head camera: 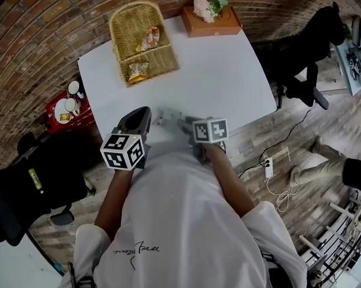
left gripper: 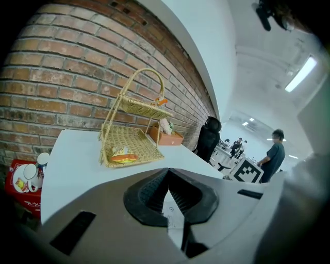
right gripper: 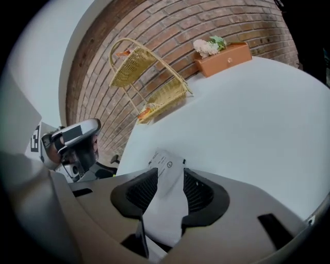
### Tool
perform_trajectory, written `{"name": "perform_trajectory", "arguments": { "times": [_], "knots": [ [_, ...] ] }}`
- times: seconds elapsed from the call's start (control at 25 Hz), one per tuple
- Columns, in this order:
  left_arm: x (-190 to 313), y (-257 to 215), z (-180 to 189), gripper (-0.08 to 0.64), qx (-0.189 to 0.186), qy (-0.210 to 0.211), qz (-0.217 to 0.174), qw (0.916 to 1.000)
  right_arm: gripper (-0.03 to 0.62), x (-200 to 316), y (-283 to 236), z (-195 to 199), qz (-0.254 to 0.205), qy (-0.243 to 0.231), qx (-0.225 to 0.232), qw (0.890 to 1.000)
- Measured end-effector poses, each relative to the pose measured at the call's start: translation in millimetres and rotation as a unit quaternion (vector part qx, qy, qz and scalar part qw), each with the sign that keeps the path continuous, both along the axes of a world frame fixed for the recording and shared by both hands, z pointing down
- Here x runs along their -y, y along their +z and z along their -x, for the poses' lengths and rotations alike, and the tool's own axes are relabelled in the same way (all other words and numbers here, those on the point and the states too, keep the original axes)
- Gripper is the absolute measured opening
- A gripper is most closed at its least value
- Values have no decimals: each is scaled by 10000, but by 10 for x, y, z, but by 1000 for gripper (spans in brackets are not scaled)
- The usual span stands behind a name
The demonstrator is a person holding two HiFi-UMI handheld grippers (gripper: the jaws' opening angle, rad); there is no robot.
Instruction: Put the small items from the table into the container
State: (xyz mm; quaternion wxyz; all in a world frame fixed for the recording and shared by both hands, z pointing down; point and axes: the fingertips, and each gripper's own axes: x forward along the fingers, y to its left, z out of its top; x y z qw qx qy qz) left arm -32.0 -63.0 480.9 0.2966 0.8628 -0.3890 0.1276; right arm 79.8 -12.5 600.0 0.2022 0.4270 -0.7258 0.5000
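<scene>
The right tool (right gripper: 170, 173) stands half open astride a white packet (right gripper: 166, 198) on the tabletop (right gripper: 247, 118), its long axis along the jaws. The left tool (left gripper: 168, 178) is closed, and the basket (right gripper: 166, 94) lies far ahead.

table (head camera: 230, 77): white | upper left: wicker basket (head camera: 128, 32) | top centre: orange box (head camera: 223, 25) | lower edge: small packets (head camera: 165, 117)

White T-shirt (head camera: 183, 229); grey left gripper (left gripper: 168, 175), right gripper (right gripper: 169, 174).
</scene>
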Motion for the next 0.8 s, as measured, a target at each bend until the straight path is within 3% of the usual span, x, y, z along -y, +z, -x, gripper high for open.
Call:
{"name": "perform_trajectory", "arguments": {
  "times": [0.4,0.6,0.8],
  "knots": [
    [-20,164,46,9,78,-34,214,9997,132,-63,206,52,605,323,659,9955],
    [-11,200,76,9,76,-50,284,9996,132,-144,237,145,1094,542,1326,9836],
    [-4,236,69,9,50,-8,341,9994,132,-282,239,265,1414,394,1767,9733]
  ]
}}
